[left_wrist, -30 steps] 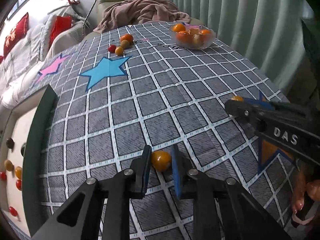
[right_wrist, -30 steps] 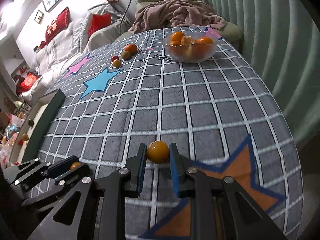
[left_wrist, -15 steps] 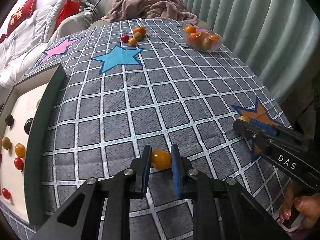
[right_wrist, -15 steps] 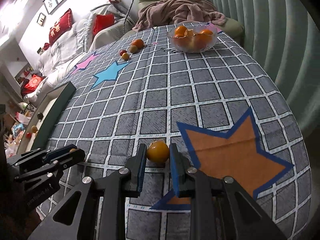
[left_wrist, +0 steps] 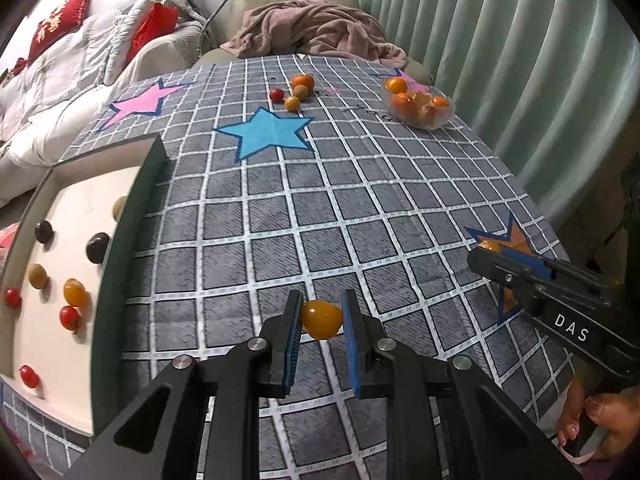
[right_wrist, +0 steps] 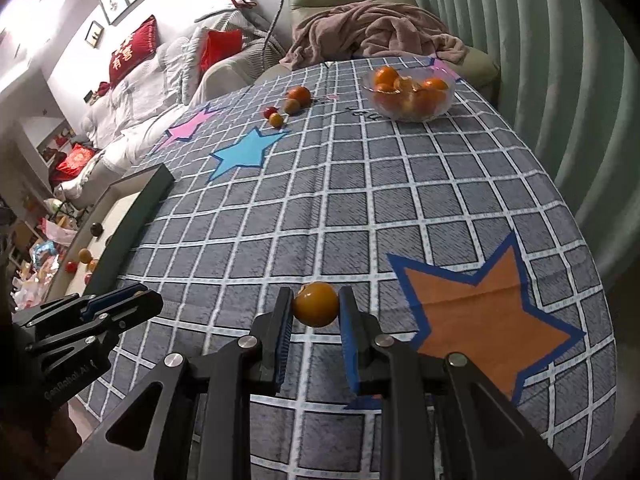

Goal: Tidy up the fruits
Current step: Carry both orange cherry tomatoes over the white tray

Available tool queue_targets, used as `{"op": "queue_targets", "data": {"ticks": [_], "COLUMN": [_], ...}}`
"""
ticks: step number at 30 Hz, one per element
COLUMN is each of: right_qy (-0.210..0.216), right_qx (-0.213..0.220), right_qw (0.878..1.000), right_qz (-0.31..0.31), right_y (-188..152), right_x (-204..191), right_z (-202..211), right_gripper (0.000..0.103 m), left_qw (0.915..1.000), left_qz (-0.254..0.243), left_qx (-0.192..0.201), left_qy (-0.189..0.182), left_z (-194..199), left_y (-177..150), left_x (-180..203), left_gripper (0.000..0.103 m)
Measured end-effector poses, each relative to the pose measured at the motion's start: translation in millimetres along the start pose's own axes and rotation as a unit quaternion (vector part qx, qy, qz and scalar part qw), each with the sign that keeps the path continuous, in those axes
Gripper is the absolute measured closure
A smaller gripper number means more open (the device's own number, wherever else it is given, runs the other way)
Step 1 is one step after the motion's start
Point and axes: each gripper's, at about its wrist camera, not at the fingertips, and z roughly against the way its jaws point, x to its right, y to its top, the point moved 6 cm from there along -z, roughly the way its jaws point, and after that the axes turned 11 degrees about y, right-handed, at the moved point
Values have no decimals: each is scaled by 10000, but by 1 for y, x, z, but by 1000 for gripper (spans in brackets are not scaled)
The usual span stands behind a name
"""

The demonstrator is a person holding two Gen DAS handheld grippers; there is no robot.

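Note:
My left gripper (left_wrist: pixel 320 320) is shut on a small orange tomato (left_wrist: pixel 322 319), held above the checked tablecloth. My right gripper (right_wrist: pixel 314 306) is shut on a small round orange fruit (right_wrist: pixel 316 304); this gripper also shows at the right of the left wrist view (left_wrist: pixel 486 250). A cream tray with a dark green rim (left_wrist: pixel 132 216) lies at the left and holds several small red, orange and dark fruits. A glass bowl of oranges (left_wrist: pixel 418 106) stands at the far right. A few loose fruits (left_wrist: pixel 296 90) lie at the far middle.
The tablecloth has a blue star (left_wrist: pixel 266 132), a pink star (left_wrist: pixel 146 98) and an orange star (right_wrist: pixel 480 316). An armchair with a pink blanket (left_wrist: pixel 316 32) stands behind the table. Green curtains (left_wrist: pixel 500 40) hang along the right. The left gripper appears at the lower left of the right wrist view (right_wrist: pixel 148 298).
Both grippers have pulled back and to the left with their fruits held. The tray has come further into the left wrist view.

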Motion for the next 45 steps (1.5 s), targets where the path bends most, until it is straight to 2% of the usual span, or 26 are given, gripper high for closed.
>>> {"op": "queue_targets", "data": {"ticks": [16,26,35,45], "right_qy": [208,540,888,1110], "right_qx": [-39,-210,-514,-987], "right_qw": [9986,9954,9866,9787], "right_qz": [475,763,1267,1418], "right_y": [18,33,52,78], "right_x": [-61,-114,-180,-227], "right_z": [-2,-15,-53,-132], "right_gripper": [78,78,78,78], "left_qw": [9990,9966,9903,9850], "left_qz": [354,653,1001,1132], "left_qx": [238,342,361,23], "left_qy": [106,362,897,1301], "left_z": [24,32,28,-22], "left_y": [6,7,18,49], "left_x": [-45,-98,-173,-222], "left_gripper": [82,82,82,82]}}
